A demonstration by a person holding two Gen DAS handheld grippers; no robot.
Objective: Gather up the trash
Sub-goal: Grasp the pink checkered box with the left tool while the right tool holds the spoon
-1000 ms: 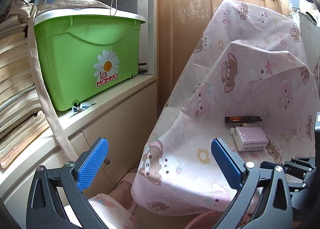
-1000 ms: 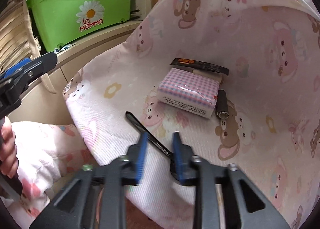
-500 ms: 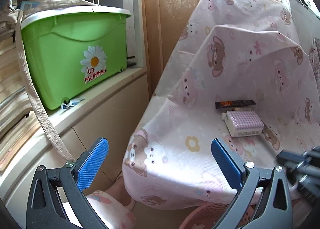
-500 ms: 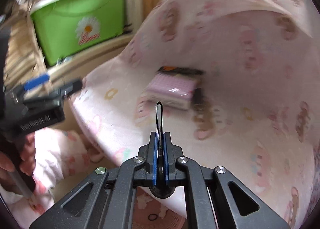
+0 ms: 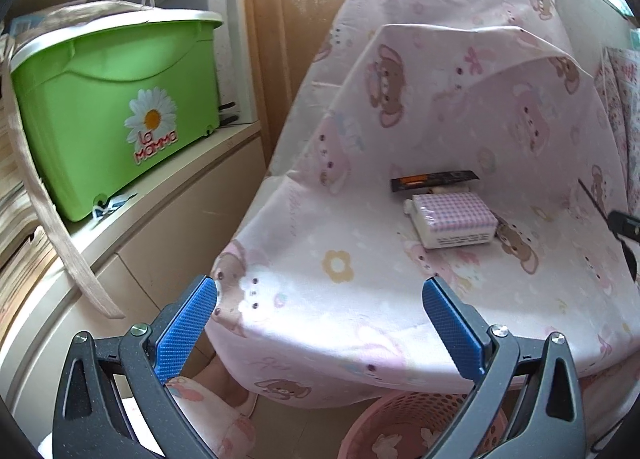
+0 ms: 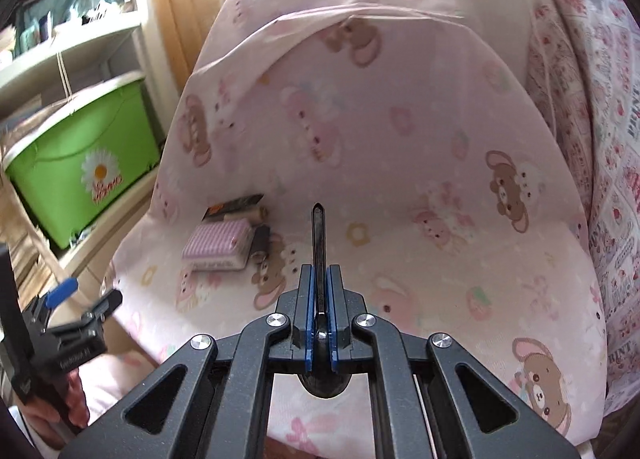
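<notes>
My right gripper [image 6: 319,291] is shut on a black plastic spoon [image 6: 319,243], handle pointing up and forward, held above the chair seat. On the pink bear-print chair cover [image 5: 360,259] lie a purple checked tissue pack [image 5: 452,219], a black wrapper [image 5: 434,180] behind it and a small dark tube [image 6: 261,241] beside it. The pack [image 6: 218,245] and wrapper [image 6: 232,206] also show in the right wrist view. My left gripper [image 5: 318,323] is open and empty, in front of the seat's front edge. A pink basket [image 5: 420,425] stands on the floor under the seat edge.
A green lidded bin [image 5: 112,115] stands on a beige shelf [image 5: 168,199] at the left, with stacked papers [image 5: 16,219] further left. A wooden door [image 5: 312,19] is behind the chair. A floral cloth [image 6: 600,139] hangs at the right. A slippered foot [image 5: 216,415] is on the floor.
My right gripper closed on the black spoon and lifted it off the seat, swinging right. My left gripper moved a little right toward the chair, still open.
</notes>
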